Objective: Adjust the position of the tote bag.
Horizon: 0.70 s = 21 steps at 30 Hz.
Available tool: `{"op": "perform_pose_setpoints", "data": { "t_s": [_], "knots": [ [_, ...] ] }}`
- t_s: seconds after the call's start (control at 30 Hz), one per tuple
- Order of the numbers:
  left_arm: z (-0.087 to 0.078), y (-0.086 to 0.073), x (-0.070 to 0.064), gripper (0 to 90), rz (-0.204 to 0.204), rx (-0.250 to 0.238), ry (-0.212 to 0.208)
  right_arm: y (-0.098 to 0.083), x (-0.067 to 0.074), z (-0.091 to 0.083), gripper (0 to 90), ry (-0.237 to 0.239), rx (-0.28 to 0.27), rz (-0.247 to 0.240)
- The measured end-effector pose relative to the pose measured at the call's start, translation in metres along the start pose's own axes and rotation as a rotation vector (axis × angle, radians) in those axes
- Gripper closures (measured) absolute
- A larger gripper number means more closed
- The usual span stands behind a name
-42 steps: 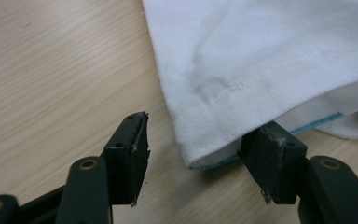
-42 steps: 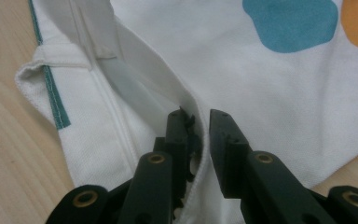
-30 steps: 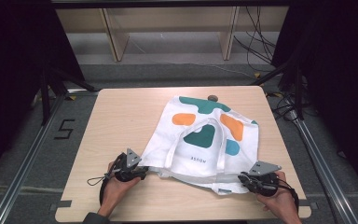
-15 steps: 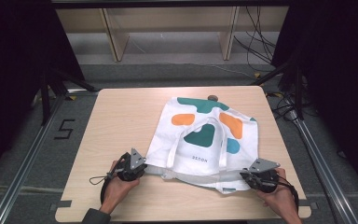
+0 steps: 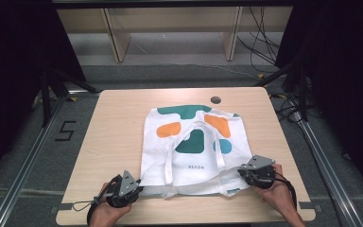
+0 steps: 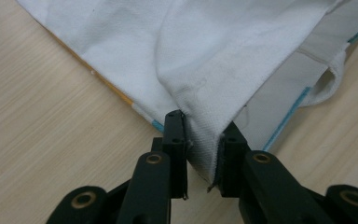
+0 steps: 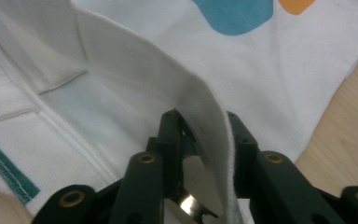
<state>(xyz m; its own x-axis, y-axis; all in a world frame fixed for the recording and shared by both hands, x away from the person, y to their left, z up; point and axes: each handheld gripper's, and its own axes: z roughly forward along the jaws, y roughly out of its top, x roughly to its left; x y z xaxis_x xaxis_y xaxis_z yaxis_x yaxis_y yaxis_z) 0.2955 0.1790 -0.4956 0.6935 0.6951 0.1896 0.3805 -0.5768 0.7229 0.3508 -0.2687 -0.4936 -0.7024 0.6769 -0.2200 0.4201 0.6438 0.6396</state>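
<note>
"5" on floor [image 5: 65, 131] (bag [image 5: 192, 166] print too small).

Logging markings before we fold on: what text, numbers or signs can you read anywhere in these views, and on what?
"5": black numeral on the floor left of the table.
Small dark word printed on the bag, under the green patch: too small and blurred to read for sure.
Left tool and right tool views: no text on the cloth they grip.
</note>
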Motion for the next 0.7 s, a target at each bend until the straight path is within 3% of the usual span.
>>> {"op": "perform_pose_setpoints", "data": {
  "t_s": [0.13, 0.17, 0.2, 0.33, 0.37, 0.5, 0.6, 0.63, 0.67, 0.7],
  "knots": [
    [0.001, 0.004, 0.0, 61.3, 0.013, -0.025, 0.024, -0.001, -0.001, 0.001, 68.9, 0.002, -0.003, 0.006],
    [0.004, 0.005, -0.002, 58.9, -0.005, -0.038, 0.027, -0.001, -0.001, 0.0, 67.8, 0.001, -0.006, 0.008],
    [0.005, 0.007, -0.002, 57.6, 0.018, -0.024, 0.011, -0.002, -0.002, 0.0, 67.1, 0.001, -0.009, 0.009],
    [0.018, 0.012, -0.006, 51.9, 0.005, -0.027, 0.025, -0.004, -0.002, 0.001, 66.3, 0.012, -0.004, 0.035],
    [0.019, 0.014, -0.004, 50.7, 0.033, -0.015, 0.028, -0.004, -0.002, 0.001, 66.2, 0.01, -0.006, 0.038],
    [0.027, 0.017, -0.002, 50.2, 0.038, 0.007, 0.044, -0.005, -0.002, 0.0, 65.8, 0.008, -0.009, 0.035],
    [0.031, 0.018, 0.0, 52.2, 0.03, -0.007, 0.036, -0.005, -0.002, 0.0, 64.9, 0.009, -0.007, 0.039],
    [0.031, 0.018, -0.003, 53.9, -0.021, 0.003, 0.039, -0.005, -0.002, 0.0, 64.6, 0.009, -0.006, 0.044],
    [0.032, 0.02, 0.001, 55.7, 0.033, -0.001, 0.04, -0.005, -0.002, 0.0, 64.4, 0.008, -0.008, 0.043],
    [0.033, 0.021, -0.001, 57.9, 0.022, -0.008, 0.05, -0.005, -0.002, 0.0, 64.2, 0.006, -0.008, 0.046]
  ]
}}
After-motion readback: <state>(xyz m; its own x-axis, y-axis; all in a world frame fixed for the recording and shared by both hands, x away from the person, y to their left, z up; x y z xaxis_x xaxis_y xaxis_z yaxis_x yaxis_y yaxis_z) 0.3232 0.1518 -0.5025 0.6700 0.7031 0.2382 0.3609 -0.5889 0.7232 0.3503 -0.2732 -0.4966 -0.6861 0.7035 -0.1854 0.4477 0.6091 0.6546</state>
